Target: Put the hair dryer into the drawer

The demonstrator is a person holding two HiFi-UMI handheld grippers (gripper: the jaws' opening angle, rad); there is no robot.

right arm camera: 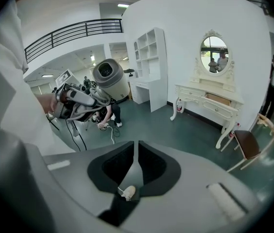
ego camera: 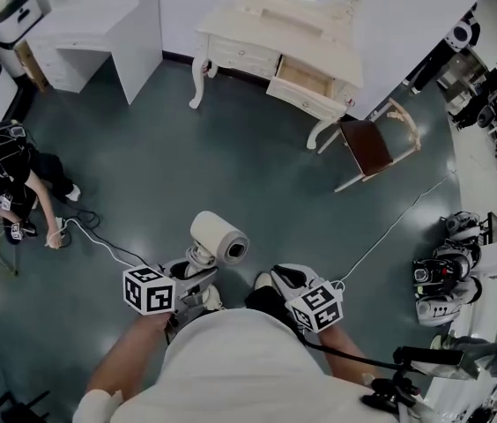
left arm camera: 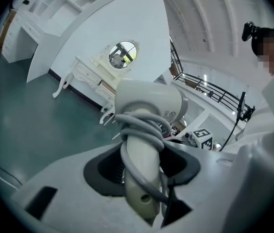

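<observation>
A white hair dryer (ego camera: 219,239) with its grey cord wound round the handle is held up over the green floor, nozzle toward the room. My left gripper (ego camera: 195,270) is shut on the handle (left arm camera: 142,174), which fills the gap between the jaws in the left gripper view. My right gripper (ego camera: 286,280) hangs beside it at the right, shut with nothing between its jaws (right arm camera: 136,152). The hair dryer (right arm camera: 109,79) shows at the upper left of the right gripper view. Across the room, the cream dressing table (ego camera: 257,33) has one drawer (ego camera: 304,76) pulled open.
A wooden chair (ego camera: 367,146) stands right of the dressing table. White shelving and a desk (ego camera: 90,33) stand at the back left. A person (ego camera: 6,179) crouches at the left by a white cable (ego camera: 99,241) on the floor. Helmets and gear (ego camera: 442,276) lie at the right.
</observation>
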